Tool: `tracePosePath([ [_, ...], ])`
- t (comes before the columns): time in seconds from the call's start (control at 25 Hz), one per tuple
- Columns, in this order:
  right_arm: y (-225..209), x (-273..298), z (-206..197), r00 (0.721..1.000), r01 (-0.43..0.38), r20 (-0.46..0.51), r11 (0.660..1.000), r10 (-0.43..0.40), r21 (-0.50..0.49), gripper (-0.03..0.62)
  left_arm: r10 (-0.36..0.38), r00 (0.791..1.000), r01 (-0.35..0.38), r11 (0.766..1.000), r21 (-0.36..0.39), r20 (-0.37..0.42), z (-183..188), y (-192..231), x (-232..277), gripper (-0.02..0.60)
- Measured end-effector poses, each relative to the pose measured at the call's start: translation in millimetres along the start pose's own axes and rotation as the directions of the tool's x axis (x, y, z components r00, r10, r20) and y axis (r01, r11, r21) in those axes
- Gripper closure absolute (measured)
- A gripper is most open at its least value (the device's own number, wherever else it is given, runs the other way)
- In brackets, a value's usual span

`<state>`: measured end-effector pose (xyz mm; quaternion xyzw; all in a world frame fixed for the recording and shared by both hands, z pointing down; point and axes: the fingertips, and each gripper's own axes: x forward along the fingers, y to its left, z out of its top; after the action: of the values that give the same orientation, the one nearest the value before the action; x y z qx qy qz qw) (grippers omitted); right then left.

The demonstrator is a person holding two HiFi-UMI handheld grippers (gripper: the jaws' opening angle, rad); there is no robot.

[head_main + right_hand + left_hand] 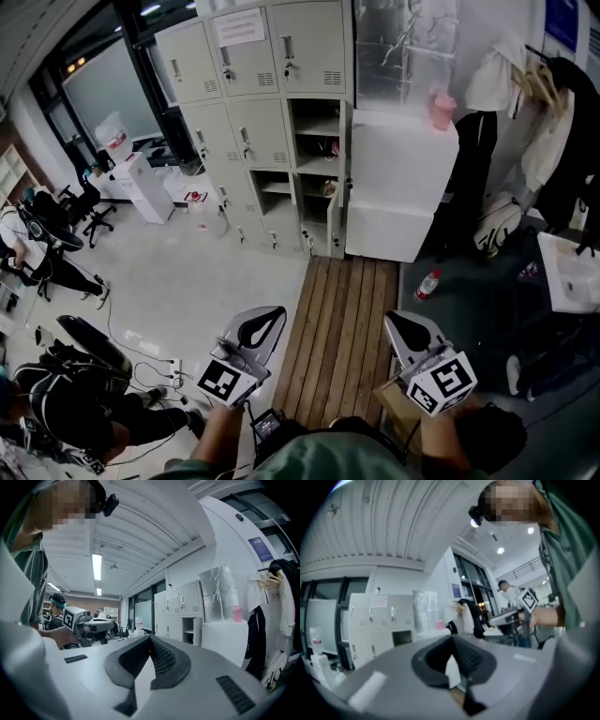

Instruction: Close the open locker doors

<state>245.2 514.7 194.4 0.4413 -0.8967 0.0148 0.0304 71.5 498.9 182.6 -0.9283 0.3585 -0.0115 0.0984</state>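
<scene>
Green shirt (pixel 347 461) fills the 6 o'clock edge of head view. L gripper (pixel 272 319) sits at 7 o'clock and R gripper (pixel 395 324) at 5 o'clock. Both point toward 12 o'clock, with marker cubes on the wearer's side. L gripper view: jaws together at tips, nothing between. R gripper view: jaws together, nothing between. Neither gripper touches any item. Wood deck (pixel 342 319) lies between the grippers and runs from 6 o'clock up to the lockers (pixel 246 103) at 12 o'clock, which are well apart from both grippers. Locker bank: L and mid cols. are shut. In the R col. the top unit is shut, and below it are open bays (pixel 319 131), dark inside with shelves visible. One door (pixel 335 221) at the lower bay stands swung out, edge-on to camera. R gripper view shows the same col. open, door out to its R side. White cabinet (pixel 403 169) stands just beside the R col. at 1 o'clock, with a pink item (pixel 442 108) on top and a foil panel (pixel 403 47) above. Coats (pixel 562 122) hang at 2 o'clock. Bottle (pixel 427 284) lies on dark floor at 4 o'clock, near the deck's R edge. Cables (pixel 141 367) lie on pale floor at 8 o'clock. Seated person (pixel 37 244) is at 9 o'clock, and a white cart (pixel 141 183) is at 10 o'clock, near the lockers' L end.
</scene>
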Motion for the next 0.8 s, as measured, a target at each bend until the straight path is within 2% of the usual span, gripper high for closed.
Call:
tracePosePath([
  [0.28, -27, 31, 2, 1.0, 0.006, 0.025, 1.0, -0.005, -0.009, 0.588, 0.018, 1.0, -0.019, 1.0, 0.024, 0.01, -8, 34, 25, 0.577],
  [0.48, -45, 67, -10, 0.998, 0.061, 0.035, 0.998, -0.06, -0.017, 0.588, -0.032, 0.999, 0.031, 0.999, 0.03, 0.031, -32, 67, 40, 0.577],
  [0.64, -61, 110, -17, 0.992, 0.119, 0.032, 0.993, -0.118, -0.008, 0.588, -0.075, 0.996, 0.074, 0.997, 0.038, 0.037, -53, 113, 50, 0.578],
  [0.8, -68, 159, -20, 0.989, 0.142, 0.027, 0.99, -0.142, -0.01, 0.588, -0.115, 0.992, 0.112, 0.992, 0.048, 0.058, -64, 160, 59, 0.577],
])
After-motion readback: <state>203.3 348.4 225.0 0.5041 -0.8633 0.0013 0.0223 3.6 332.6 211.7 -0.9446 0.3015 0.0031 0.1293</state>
